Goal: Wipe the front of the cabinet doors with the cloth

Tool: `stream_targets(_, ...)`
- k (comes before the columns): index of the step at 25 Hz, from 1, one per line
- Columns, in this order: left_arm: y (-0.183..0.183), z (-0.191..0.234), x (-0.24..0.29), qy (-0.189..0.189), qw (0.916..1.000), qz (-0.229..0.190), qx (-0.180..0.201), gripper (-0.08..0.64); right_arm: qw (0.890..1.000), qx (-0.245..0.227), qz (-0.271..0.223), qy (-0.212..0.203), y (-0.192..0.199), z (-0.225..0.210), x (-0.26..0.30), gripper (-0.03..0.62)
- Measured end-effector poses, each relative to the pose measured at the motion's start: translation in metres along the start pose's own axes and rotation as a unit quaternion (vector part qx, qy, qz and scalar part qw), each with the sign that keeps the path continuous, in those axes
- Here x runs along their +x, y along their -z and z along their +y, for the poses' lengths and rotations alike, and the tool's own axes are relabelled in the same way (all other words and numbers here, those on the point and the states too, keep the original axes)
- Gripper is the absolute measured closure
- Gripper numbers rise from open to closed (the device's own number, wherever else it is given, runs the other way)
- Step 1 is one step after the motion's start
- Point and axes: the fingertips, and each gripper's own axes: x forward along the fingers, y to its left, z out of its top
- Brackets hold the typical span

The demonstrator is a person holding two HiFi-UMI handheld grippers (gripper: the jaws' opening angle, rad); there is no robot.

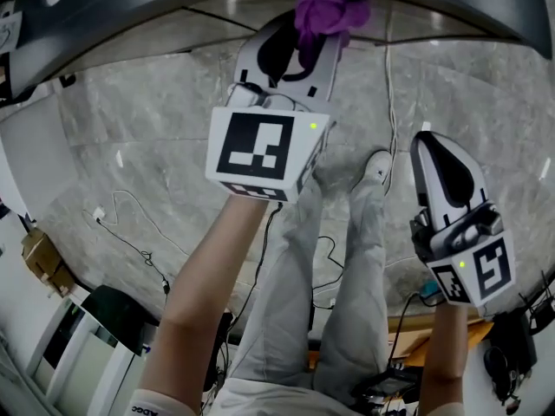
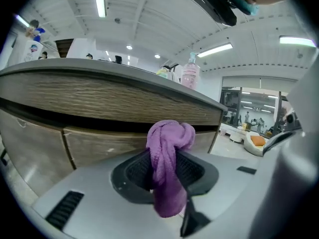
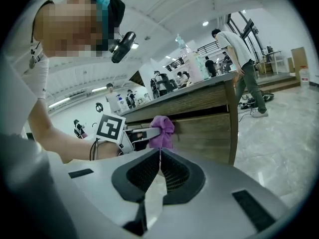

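A purple cloth is bunched between the jaws of my left gripper, which is shut on it. The cloth sits close to the wood-grain cabinet doors under the grey countertop; I cannot tell if it touches them. My right gripper hangs lower and to the right, away from the cabinet, its jaws shut with nothing between them. In the right gripper view the left gripper and the cloth show against the cabinet front.
A bottle and other items stand on the countertop. Cables lie on the marble floor. The person's legs and shoes are below the grippers. Other people stand by the cabinet's far end.
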Motion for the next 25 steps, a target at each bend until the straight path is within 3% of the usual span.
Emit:
stream_targets(8,0.004,0.093,-0.045,-0.088,0.9959,-0.004,-0.019,0.446,0.999,-0.017,0.013,-0.033,0.001,0.027,0.028,0.563)
stream_targets(15,0.004,0.124,-0.066,-0.16,0.9862,-0.014,-0.038,0.448,0.998,-0.026,0.021,-0.053,0.006,0.024,0.019,0.563)
stream_targets(19,0.008,0.106,-0.069,-0.171,0.9846,-0.016,-0.033,0.448,0.998,-0.021,0.02,-0.058,0.008,0.011,0.006,0.563)
stream_targets(25,0.029,0.004,-0.034,-0.108,0.9942,0.009,0.0,0.448,0.998,-0.015,0.019,-0.061,0.006,-0.021,-0.029,0.563)
